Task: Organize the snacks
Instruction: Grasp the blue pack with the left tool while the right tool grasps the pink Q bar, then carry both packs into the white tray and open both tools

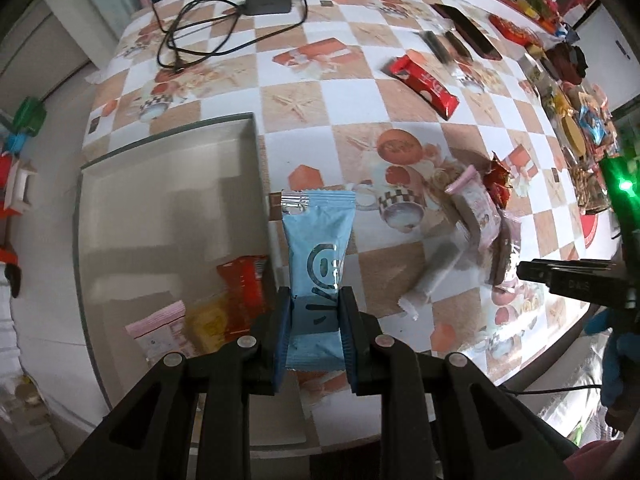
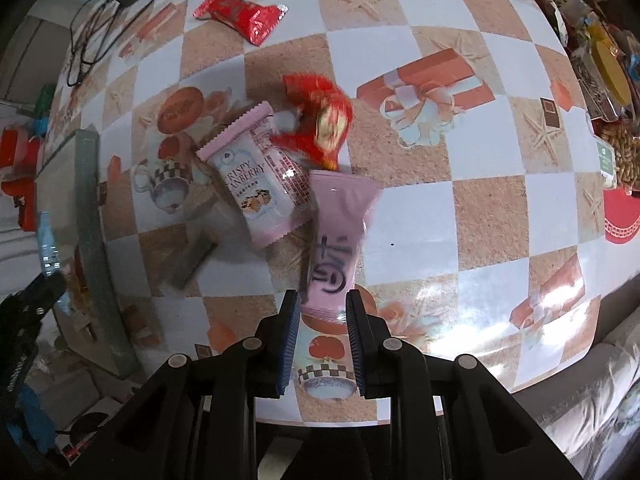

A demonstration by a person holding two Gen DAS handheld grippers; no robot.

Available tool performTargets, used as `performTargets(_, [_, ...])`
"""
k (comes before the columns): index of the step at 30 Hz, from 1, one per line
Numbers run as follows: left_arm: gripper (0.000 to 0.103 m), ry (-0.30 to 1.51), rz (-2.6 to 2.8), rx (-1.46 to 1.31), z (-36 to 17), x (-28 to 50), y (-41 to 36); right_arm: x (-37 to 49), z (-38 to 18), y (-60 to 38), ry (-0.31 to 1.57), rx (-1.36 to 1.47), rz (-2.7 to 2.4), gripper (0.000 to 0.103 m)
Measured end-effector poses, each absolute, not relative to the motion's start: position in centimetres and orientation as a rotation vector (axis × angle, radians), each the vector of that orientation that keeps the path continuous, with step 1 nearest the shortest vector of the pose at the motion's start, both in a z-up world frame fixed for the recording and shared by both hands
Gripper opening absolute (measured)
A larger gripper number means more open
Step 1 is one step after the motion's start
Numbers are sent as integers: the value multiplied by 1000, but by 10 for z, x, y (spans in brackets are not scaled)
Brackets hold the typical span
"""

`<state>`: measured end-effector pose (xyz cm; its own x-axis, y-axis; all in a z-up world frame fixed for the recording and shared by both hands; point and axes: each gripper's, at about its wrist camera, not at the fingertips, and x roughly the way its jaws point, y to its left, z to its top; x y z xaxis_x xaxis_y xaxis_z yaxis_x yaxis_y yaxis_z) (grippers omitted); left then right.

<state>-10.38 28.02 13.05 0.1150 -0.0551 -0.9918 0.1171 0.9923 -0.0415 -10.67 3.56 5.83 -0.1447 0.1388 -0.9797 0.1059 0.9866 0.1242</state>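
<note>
In the left wrist view, the left gripper (image 1: 313, 320) holds a blue pack (image 1: 318, 248) tight between its blue pads, just right of the tray (image 1: 168, 168), which fills the 9 o'clock side with a red pack (image 1: 245, 280), a yellow pack (image 1: 208, 322) and a pink pack (image 1: 158, 330) lying in it; the smooth blue pack could slip or catch on the tray wall. In the right wrist view, the right gripper (image 2: 323, 320) pinches the near end of a purple pack (image 2: 338, 240), blurry and pointing to 12 o'clock. Only the end is held, so it might slide out, and it sits close to the cranberry pack (image 2: 256, 184) and a red wrapper (image 2: 320, 120) at 11 o'clock, so it may knock them.
</note>
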Motion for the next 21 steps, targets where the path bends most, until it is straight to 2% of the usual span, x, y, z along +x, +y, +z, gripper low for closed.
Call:
performTargets(3, [25,1454,-116,39,132,-107,287,-106,44,34,1750,137,-6,28])
performTargets(4, [25,1454,-112,42,132,-108,289,-105,40,33,1758,131,-16,40])
performTargets(5, [25,1455,-108,43,133,-109,291,-105,36,30,1756,137,-32,63])
performTargets(6, [25,1457,-103,42,133,-110,293,-103,37,26,1745,146,-45,68])
performTargets(8, [25,1459,-91,42,135,-112,296,-99,35,19,1729,195,-58,68])
performTargets(11, [25,1458,-78,48,138,-114,299,-91,28,17,1740,245,-54,68])
performTargets(13, [25,1455,-70,56,141,-116,301,-87,24,24,1746,209,-63,63])
performTargets(15, [25,1454,-61,55,143,-117,304,-84,26,31,1741,120,-75,51])
performTargets(17, [25,1457,-51,47,143,-117,309,-80,28,44,1737,66,-53,25])
performTargets(21, [25,1455,-37,23,143,-114,316,-83,33,49,1740,83,-22,25])
